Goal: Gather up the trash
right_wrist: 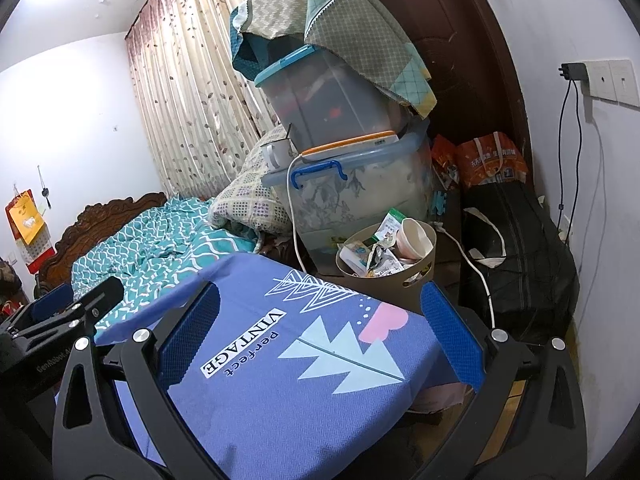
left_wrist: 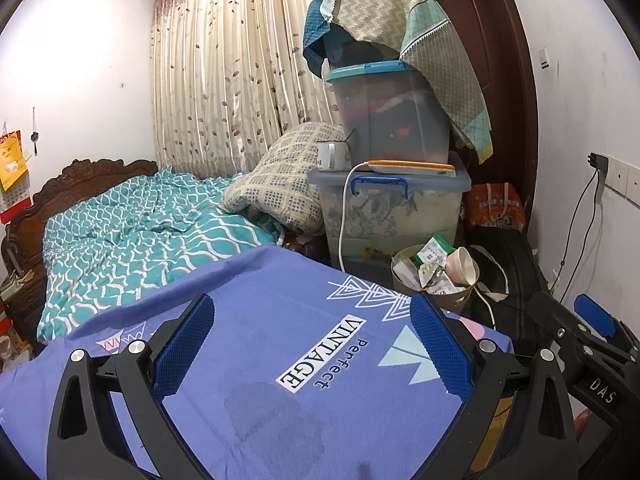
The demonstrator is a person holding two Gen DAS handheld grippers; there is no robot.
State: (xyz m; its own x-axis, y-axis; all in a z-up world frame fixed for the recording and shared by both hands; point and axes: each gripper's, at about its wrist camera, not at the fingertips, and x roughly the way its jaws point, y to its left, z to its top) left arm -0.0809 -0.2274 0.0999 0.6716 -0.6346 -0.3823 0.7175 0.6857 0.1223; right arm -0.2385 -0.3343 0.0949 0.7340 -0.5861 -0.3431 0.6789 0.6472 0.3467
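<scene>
A small tan trash bin stands just beyond the far edge of a blue "VINTAGE" cloth-covered surface. It is stuffed with wrappers and a white paper cup. My left gripper hovers open over the cloth with nothing between its blue pads. My right gripper is also open and empty, with the bin just ahead of its right finger. Each gripper shows at the edge of the other's view.
Behind the bin, stacked clear storage boxes carry a mug, an orange-edged device and a draped cloth. A white cable hangs down. A bed with a teal quilt lies on the left, a black bag on the right.
</scene>
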